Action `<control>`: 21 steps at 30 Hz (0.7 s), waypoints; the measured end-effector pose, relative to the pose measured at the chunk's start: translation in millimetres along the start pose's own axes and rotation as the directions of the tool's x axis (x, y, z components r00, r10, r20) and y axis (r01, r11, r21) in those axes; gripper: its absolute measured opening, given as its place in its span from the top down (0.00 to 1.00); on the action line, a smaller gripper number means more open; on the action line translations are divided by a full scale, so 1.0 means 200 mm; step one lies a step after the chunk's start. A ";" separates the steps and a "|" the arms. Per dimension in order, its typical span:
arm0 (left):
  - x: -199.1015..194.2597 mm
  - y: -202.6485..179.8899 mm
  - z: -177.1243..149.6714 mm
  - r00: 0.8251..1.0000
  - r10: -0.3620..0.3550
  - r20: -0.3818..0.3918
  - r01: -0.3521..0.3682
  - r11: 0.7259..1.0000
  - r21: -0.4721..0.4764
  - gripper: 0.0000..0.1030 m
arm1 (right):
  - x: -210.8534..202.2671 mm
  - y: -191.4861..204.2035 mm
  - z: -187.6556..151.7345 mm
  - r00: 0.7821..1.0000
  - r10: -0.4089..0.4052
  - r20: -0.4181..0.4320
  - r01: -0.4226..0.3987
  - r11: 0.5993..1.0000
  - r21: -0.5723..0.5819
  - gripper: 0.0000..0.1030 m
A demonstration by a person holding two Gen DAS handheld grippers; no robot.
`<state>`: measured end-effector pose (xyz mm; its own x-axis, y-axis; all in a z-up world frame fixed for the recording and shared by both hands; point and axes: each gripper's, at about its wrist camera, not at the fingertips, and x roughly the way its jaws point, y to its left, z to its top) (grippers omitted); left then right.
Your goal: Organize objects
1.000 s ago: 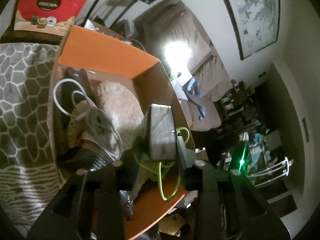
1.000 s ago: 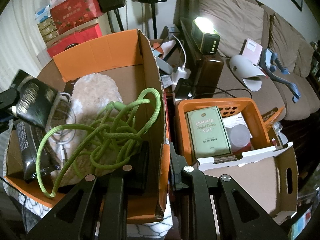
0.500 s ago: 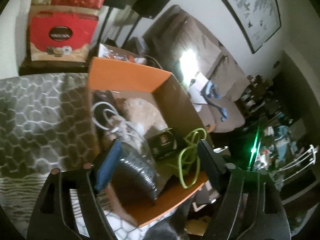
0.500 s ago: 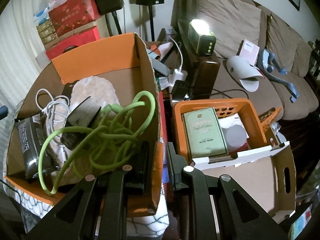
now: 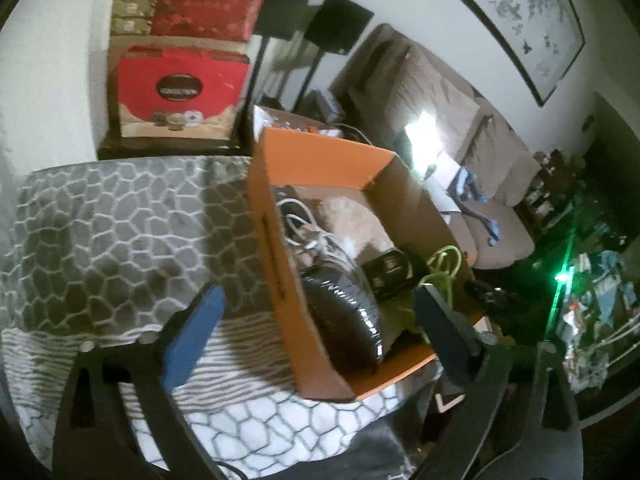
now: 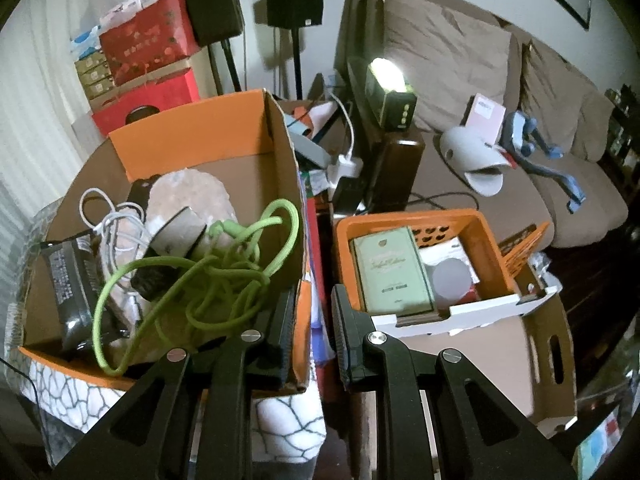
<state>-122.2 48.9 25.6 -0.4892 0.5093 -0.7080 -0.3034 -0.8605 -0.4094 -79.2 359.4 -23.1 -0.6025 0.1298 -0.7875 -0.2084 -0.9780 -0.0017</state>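
Note:
An orange cardboard box (image 5: 320, 156) (image 6: 192, 136) stands on a grey patterned blanket (image 5: 120, 232). It holds a green rope (image 6: 216, 276), a white cable (image 6: 108, 220), a shiny black packet (image 5: 344, 320) (image 6: 72, 280), a pale lumpy bag (image 6: 192, 188) and a small dark box (image 5: 390, 274) (image 6: 172, 248). My left gripper (image 5: 316, 336) is open and empty, pulled back above the box's near corner. My right gripper (image 6: 312, 332) straddles the box's right wall with its jaws slightly apart, holding nothing I can see.
An orange basket (image 6: 404, 216) to the right holds a green book (image 6: 390, 268) and a white lid. A brown sofa (image 6: 500, 120) with a lit lamp (image 6: 390, 92) stands behind. Red gift boxes (image 5: 180, 88) and speakers stand at the back wall.
My left gripper let go of the small dark box into the orange box, opened wide and drew back up and left. The right gripper stayed at the box wall.

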 end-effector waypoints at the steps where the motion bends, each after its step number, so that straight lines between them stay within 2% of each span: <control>1: -0.01 0.01 -0.01 1.000 0.010 0.006 -0.010 1.000 0.002 0.04 | -0.03 0.00 0.00 1.000 -0.007 0.011 0.007 1.000 -0.002 0.79; 4: -0.07 0.03 -0.04 0.999 0.047 0.018 -0.047 0.999 0.003 0.04 | -0.10 0.02 0.00 0.999 -0.020 0.044 0.020 1.000 -0.007 0.72; 8: -0.13 0.04 -0.08 0.995 0.095 0.038 -0.095 0.995 0.001 0.04 | -0.20 0.06 0.01 0.996 -0.015 0.085 0.017 1.000 -0.020 0.66; 12: -0.17 0.03 -0.11 0.992 0.115 0.053 -0.115 0.993 -0.001 0.03 | -0.32 0.15 0.01 0.989 0.045 0.141 -0.040 0.999 -0.036 0.45; 14: -0.20 0.02 -0.14 0.988 0.138 0.070 -0.138 0.990 0.001 0.00 | -0.37 0.21 0.00 0.985 0.065 0.161 -0.056 0.997 -0.058 0.40; 16: -0.22 0.01 -0.16 0.984 0.160 0.082 -0.161 0.987 0.003 0.00 | -0.40 0.27 -0.01 0.980 0.091 0.175 -0.078 0.994 -0.081 0.27; 21: -0.28 0.00 -0.22 0.975 0.195 0.106 -0.198 0.980 0.017 0.00 | -0.46 0.42 -0.06 0.968 0.168 0.185 -0.147 0.982 -0.121 0.16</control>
<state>-59.7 19.5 39.3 -0.6225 0.3307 -0.7093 -0.2149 -0.9437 -0.2514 -32.8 263.8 41.3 -0.7611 -0.0083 -0.6486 -0.0228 -0.9990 0.0394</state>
